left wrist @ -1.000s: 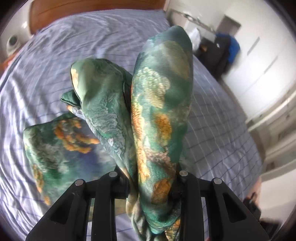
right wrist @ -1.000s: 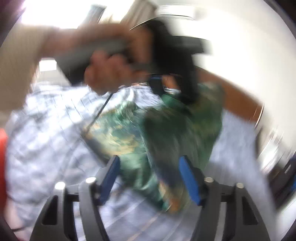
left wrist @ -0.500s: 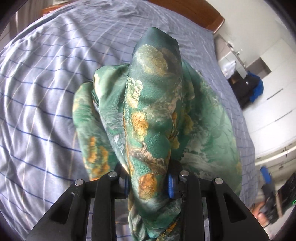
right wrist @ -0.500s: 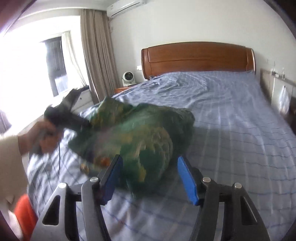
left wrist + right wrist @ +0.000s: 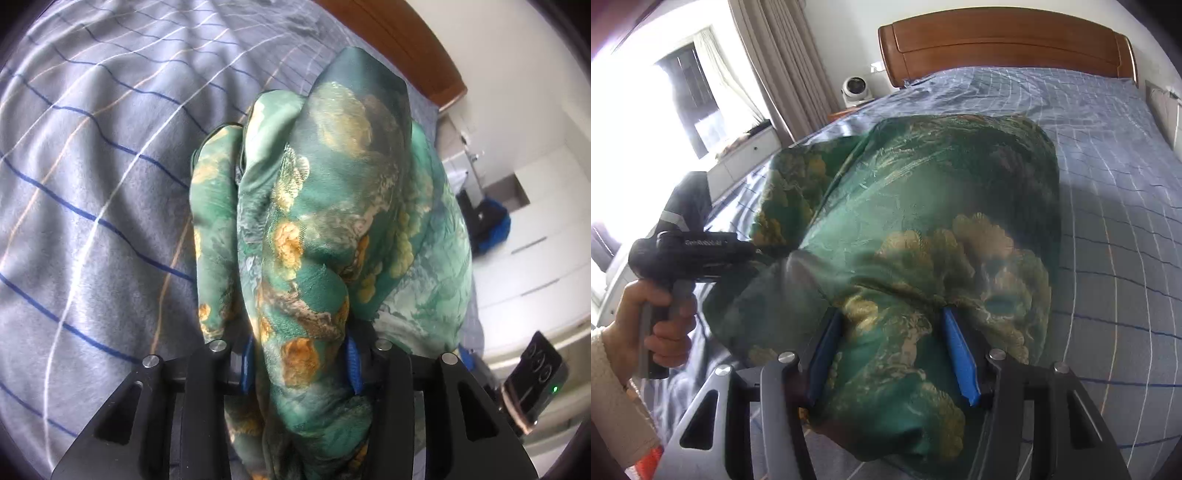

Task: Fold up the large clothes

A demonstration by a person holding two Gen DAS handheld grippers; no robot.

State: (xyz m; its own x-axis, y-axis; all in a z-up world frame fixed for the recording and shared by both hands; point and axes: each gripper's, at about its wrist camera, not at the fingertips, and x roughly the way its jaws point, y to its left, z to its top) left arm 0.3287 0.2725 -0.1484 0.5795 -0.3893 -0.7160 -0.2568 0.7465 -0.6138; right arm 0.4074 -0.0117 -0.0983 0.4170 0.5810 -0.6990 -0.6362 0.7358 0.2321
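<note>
A green silky garment (image 5: 332, 221) with gold and orange print is bunched up over the striped bed (image 5: 92, 184). My left gripper (image 5: 300, 363) has a thick fold of it between its blue pads; its jaws are opening and the cloth still fills the gap. In the right wrist view the garment (image 5: 942, 192) billows over the bed (image 5: 1126, 221). My right gripper (image 5: 894, 350) is closing on its near edge, and cloth touches both blue pads. The left gripper's black body (image 5: 694, 254), held by a hand (image 5: 665, 317), pokes into the garment's left side.
A wooden headboard (image 5: 997, 40) stands at the far end of the bed. A small white fan (image 5: 855, 88) sits on a bedside stand beside curtains and a bright window. White cabinets (image 5: 535, 240) line the bed's right, with a black device with a green light (image 5: 535, 384) low down.
The left gripper has sunk toward the bed with the garment and its pads stand a little wider. The right gripper has moved in, and cloth now lies between its pads.
</note>
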